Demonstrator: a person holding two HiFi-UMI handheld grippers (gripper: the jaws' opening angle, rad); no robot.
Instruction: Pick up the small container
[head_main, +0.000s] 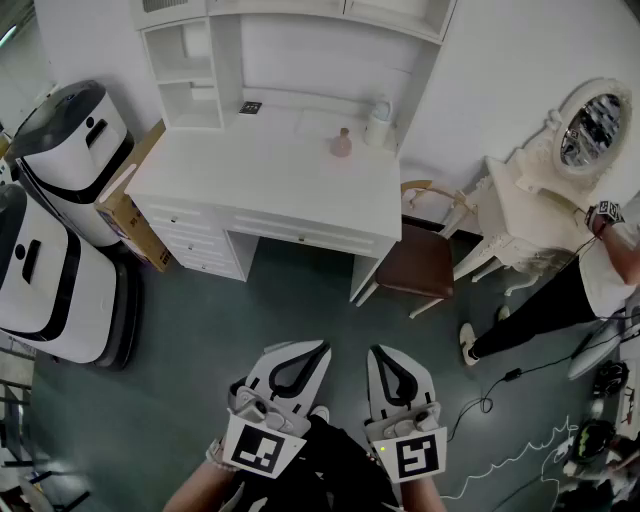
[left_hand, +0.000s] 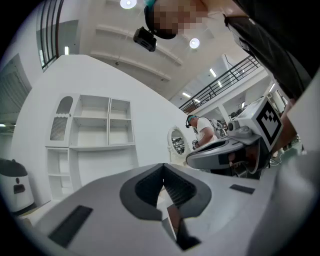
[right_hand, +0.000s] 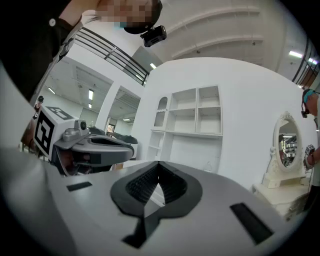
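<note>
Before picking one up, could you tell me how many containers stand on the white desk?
2: a small pink container at the back right of the white desk, and a taller white container beside it. Shelves may hide others.

A white desk surface (head_main: 240, 180) with a shelved hutch (head_main: 190, 70) stands against the wall, a brown-seated chair (head_main: 418, 262) just beside it. At left, two white-and-black machines (head_main: 60, 270) sit by a cardboard box (head_main: 128, 208). At right, a person (head_main: 560, 300) stands near an oval vanity mirror (head_main: 592, 128).
</note>
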